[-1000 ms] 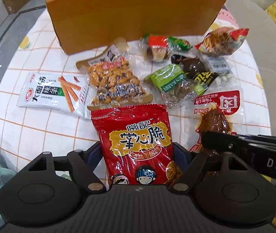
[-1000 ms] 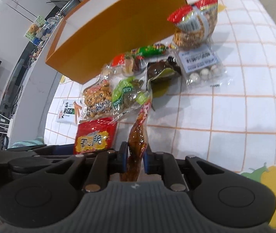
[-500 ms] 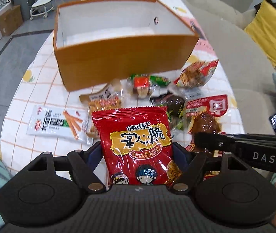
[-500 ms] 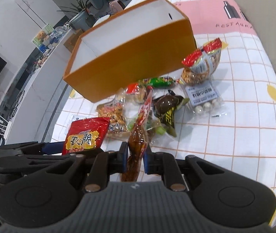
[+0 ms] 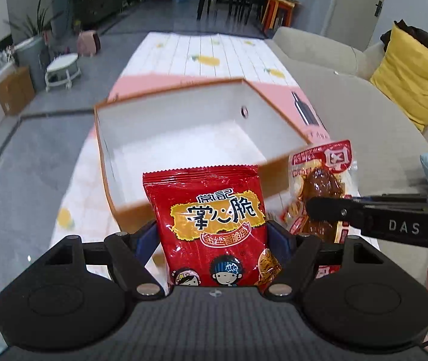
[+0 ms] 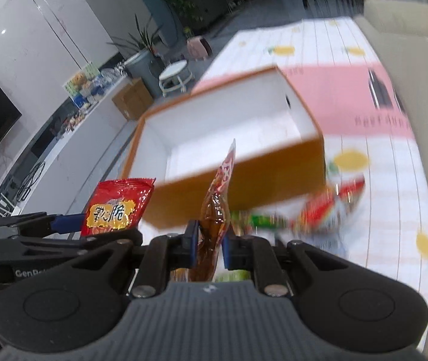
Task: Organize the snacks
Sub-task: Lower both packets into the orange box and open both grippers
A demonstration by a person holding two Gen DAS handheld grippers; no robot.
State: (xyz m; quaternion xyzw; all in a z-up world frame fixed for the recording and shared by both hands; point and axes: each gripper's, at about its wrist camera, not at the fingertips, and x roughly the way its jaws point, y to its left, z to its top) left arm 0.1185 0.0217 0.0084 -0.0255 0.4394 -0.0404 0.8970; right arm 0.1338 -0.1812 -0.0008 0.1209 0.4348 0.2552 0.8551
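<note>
Your left gripper [image 5: 214,237] is clamped on the red snack bag [image 5: 214,225], its blue pads [image 5: 149,237] pressing the bag's two sides. The bag stands upright between the fingers, held in the air, with its top edge overlapping the near wall of the orange box [image 5: 135,207]. In the right wrist view the same bag [image 6: 117,207] sits at the far left, gripped by the left tool [image 6: 63,224].

Move to the middle and you find the box [image 6: 244,186] open at the top, white inside, with nothing visible in it. It rests on the checked tablecloth [image 5: 202,51] with the lemon print, partly over a pink panel.

To the right, your right gripper [image 6: 209,243] is nearly closed, pinching the clear pouch of brown braised meat [image 6: 215,210]. The pouch stands edge-on and tilts up toward the box's near wall. From the left wrist camera you see that pouch [image 5: 319,186] face-on, with the black finger [image 5: 334,210] of the right tool crossing its lower half.

Further right, blurred packets [image 6: 319,210] lie on the cloth just in front of the box. A beige sofa [image 5: 349,69] with a yellow cushion [image 5: 409,75] borders the table.
</note>
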